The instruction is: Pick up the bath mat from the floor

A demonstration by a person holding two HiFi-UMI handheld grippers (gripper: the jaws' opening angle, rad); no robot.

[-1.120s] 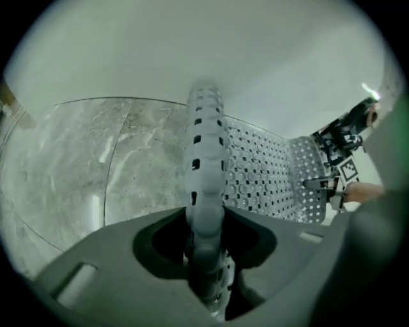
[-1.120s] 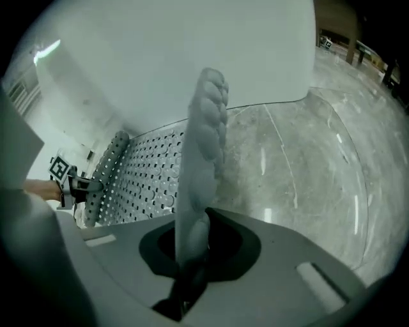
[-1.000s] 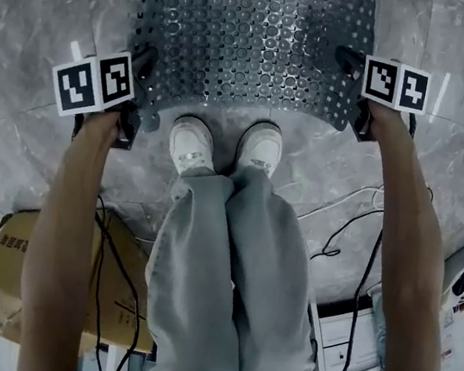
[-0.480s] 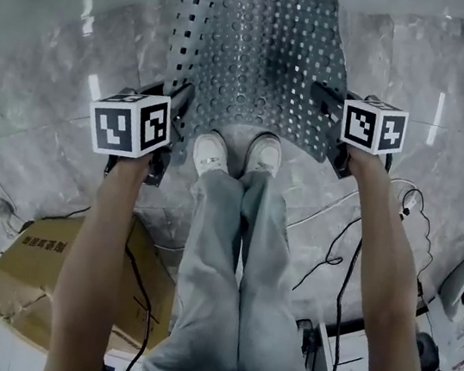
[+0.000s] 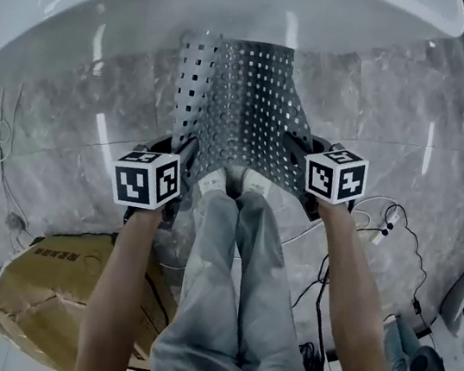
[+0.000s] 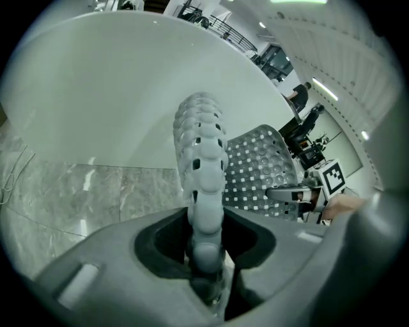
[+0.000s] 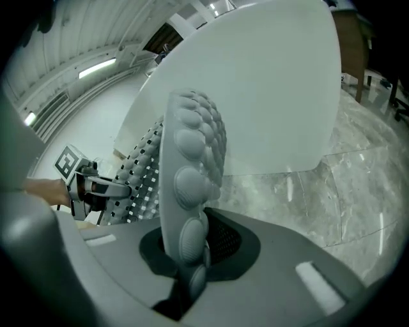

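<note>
Seen from the head view, a person stands on a grey marble floor beside a white bathtub and holds up the near edge of a perforated grey bath mat. The left gripper takes its left corner and the right gripper its right corner. The mat sags between them and slopes away toward the tub; whether its far end touches the floor cannot be told. White shoes show just below the mat's near edge. A cardboard box sits near left and cables trail near right. In the left gripper view, the jaws pinch the mat's knobbly edge, which rises upright in front of the tub, with the right gripper clamped on the sheet at far right. In the right gripper view, the jaws are pressed together on the mat's studded edge, with the left gripper at far left.
</note>
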